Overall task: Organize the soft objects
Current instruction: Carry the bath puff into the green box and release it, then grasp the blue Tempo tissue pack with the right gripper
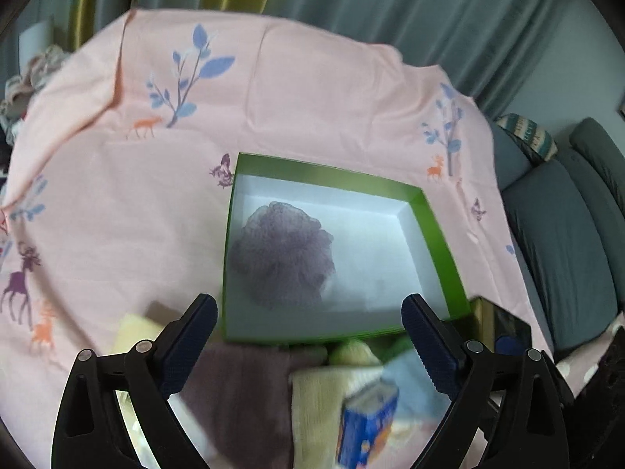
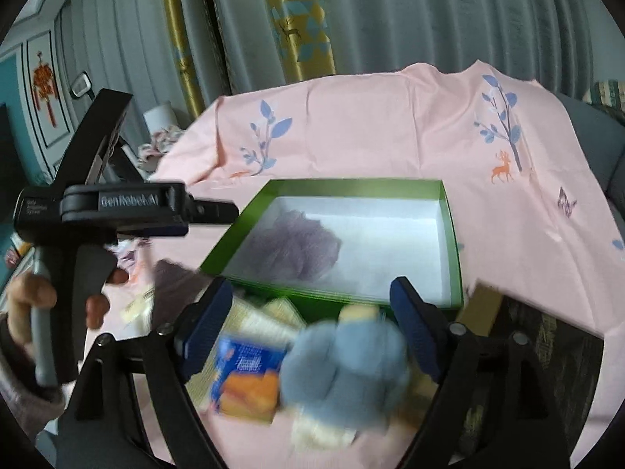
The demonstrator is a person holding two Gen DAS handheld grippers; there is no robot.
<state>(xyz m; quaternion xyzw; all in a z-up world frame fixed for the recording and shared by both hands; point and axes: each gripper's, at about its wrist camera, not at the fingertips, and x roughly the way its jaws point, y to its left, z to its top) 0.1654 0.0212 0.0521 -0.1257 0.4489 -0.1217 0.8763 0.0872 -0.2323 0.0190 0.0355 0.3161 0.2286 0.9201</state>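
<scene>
Green box [image 1: 437,234], white inside, sits open on the pink printed cloth [image 1: 312,97] over the counter. It looks like the collection bin for the soft stuff. One item is already in it: a purple mesh puff [image 1: 281,254], lying in the left half, which leaves the right half free for more.

Left tool [image 1: 308,328]: jaws spread wide, nothing between the pads. It points down over the near edge of the box, roughly above the puff. No contact with the puff visible.

Right tool [image 2: 308,316]: jaws also wide apart. A blue plush toy [image 2: 343,355] sits between and below the pads, but they don't press on it, so not gripped. Blurred, so exact clearance is hard to call.

The rest of the pile is bunched just in front of the box, on the near side:
- pale yellow cloths [image 2: 273,320]
- mauve towel [image 1: 242,398]
- blue-and-orange packet [image 2: 246,379], which looks like a carton, not soft; probably stays out

A hand [image 2: 35,305] holds the left tool's grip, seen at the left of the right wrist view.

My read: early in the task, one thing boxed, several to go. The plush is the obvious next pick since the right tool already straddles it. Risk: a fluffy toy squashes, so a shallow pinch may slip.
</scene>
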